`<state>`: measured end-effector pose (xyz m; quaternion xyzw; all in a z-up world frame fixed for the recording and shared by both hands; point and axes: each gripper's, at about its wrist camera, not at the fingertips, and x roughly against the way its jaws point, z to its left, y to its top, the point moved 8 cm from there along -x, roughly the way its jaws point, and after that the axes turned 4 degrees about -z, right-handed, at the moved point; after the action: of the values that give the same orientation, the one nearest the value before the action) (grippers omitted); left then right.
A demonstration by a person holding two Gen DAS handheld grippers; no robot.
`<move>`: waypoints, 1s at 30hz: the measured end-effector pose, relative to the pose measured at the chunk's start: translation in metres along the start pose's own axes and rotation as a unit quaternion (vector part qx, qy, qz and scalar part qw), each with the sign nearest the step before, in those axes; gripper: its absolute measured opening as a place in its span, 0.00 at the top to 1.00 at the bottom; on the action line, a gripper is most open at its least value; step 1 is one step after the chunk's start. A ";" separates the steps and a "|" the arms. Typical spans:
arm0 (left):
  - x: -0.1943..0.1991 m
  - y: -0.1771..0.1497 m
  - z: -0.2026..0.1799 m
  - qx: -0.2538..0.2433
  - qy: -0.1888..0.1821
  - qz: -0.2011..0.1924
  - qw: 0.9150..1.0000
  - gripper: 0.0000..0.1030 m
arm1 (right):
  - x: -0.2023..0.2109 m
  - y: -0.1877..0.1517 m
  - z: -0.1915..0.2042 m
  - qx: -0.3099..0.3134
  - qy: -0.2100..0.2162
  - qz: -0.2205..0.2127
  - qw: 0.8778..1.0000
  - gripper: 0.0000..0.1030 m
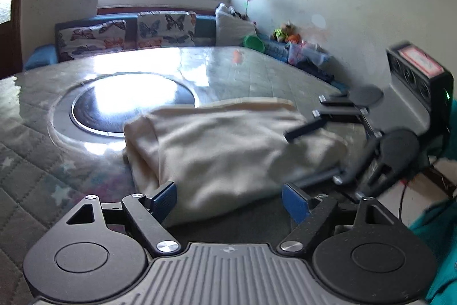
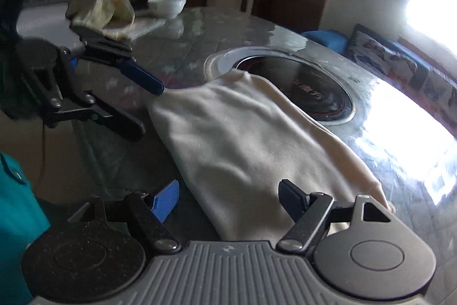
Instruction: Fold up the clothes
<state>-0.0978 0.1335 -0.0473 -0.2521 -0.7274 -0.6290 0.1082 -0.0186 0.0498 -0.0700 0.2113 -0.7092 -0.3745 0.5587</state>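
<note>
The cream cloth (image 2: 251, 145) lies folded long on the table (image 2: 182, 27), running from my wide, empty right claw (image 2: 228, 199) toward my wide, empty left claw (image 1: 228, 196) at its far end.

left hand-held gripper (image 1: 228, 200): jaws apart | cream garment (image 1: 228, 145): folded on table (image 1: 42, 133) | right hand-held gripper (image 1: 302, 133): beside garment

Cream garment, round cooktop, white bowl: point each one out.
Cream garment (image 2: 242, 139), right wrist view, middle of its folded top layer.
Round cooktop (image 2: 308, 82), right wrist view, dark glass centre.
White bowl (image 2: 167, 5), right wrist view, its outer wall.
</note>
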 end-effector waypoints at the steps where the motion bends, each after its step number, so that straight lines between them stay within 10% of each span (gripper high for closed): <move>1: -0.001 0.004 -0.001 0.004 -0.002 -0.006 1.000 0.18 | 0.003 -0.001 -0.004 -0.013 -0.007 -0.004 1.000 0.24; 15: -0.028 0.007 -0.001 -0.012 0.009 0.013 1.000 0.18 | 0.041 -0.029 -0.028 -0.084 -0.005 0.022 0.996 0.23; 30: -0.052 0.016 -0.037 -0.042 -0.016 0.005 0.999 0.23 | 0.010 -0.026 -0.105 -0.136 -0.118 0.011 0.984 0.23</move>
<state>-0.0511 0.0864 -0.0514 -0.2704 -0.7009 -0.6540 0.0888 0.0749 -0.0044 -0.0733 0.0799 -0.7148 -0.4838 0.4986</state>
